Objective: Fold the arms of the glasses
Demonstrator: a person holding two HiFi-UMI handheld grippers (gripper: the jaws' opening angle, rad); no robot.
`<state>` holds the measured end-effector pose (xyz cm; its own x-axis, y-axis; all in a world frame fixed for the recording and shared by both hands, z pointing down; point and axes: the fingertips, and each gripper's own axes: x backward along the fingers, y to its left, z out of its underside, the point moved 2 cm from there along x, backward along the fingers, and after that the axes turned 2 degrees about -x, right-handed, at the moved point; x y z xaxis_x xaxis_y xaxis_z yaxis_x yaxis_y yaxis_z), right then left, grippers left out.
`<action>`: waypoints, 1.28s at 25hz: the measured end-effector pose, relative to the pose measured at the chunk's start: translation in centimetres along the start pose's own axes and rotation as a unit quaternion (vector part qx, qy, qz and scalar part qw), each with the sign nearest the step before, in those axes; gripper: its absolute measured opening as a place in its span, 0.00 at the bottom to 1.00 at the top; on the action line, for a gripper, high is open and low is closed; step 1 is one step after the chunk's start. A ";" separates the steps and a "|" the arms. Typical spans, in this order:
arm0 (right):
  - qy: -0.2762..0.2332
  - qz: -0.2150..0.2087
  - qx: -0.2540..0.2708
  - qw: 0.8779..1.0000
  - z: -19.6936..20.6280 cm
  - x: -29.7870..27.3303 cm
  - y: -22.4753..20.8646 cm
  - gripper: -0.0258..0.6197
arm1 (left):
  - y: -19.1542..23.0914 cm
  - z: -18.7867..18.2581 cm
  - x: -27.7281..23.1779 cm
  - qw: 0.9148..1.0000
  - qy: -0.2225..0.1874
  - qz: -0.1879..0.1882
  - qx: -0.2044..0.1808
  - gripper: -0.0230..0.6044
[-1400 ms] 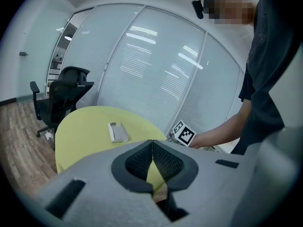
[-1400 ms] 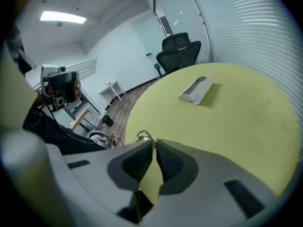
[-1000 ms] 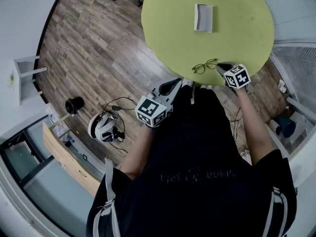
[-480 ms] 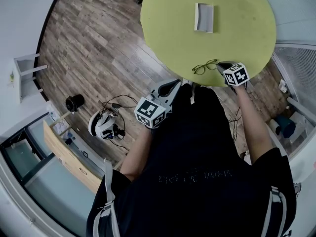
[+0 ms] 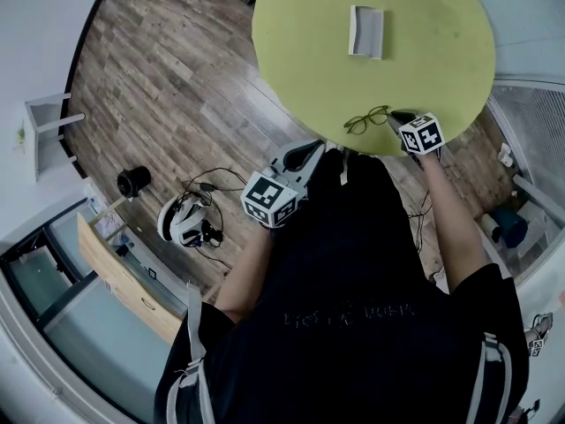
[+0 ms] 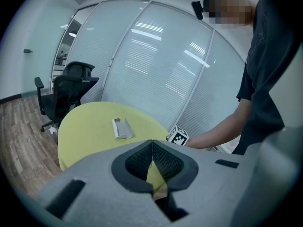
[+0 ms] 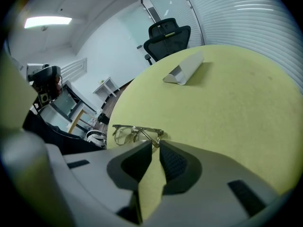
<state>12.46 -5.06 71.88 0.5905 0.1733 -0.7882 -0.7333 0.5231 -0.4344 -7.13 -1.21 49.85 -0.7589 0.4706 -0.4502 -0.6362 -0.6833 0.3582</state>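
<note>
Thin wire-framed glasses (image 5: 366, 119) at round yellow-green tabletop's (image 5: 424, 25) near edge. Right tongs (image 7: 155, 143) slightly apart at their arm; left tongs (image 6: 152, 142) closed, empty.

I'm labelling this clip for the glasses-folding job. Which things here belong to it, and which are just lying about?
In the job:
glasses, arms open
right gripper, jaws slightly apart by one arm
left gripper, shut, empty
yellow table

Lying about:
white folded case on the table
headset on the floor
black container on the floor
office chair

Wood floor (image 5: 168, 87), round green table (image 5: 291, 51), office chair (image 6: 71, 91)
</note>
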 end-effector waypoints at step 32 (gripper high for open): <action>-0.259 0.026 0.083 0.962 -6.7 13.3 11.9 0.10 | -1.9 -1.5 0.0 0.995 -0.041 0.061 -0.065 0.07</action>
<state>9.28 -2.14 53.29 0.6744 0.5731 -0.4656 -0.7281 0.6212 -0.2898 -5.73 -0.75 47.95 -0.8418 0.4200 -0.3391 -0.5190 -0.8026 0.2942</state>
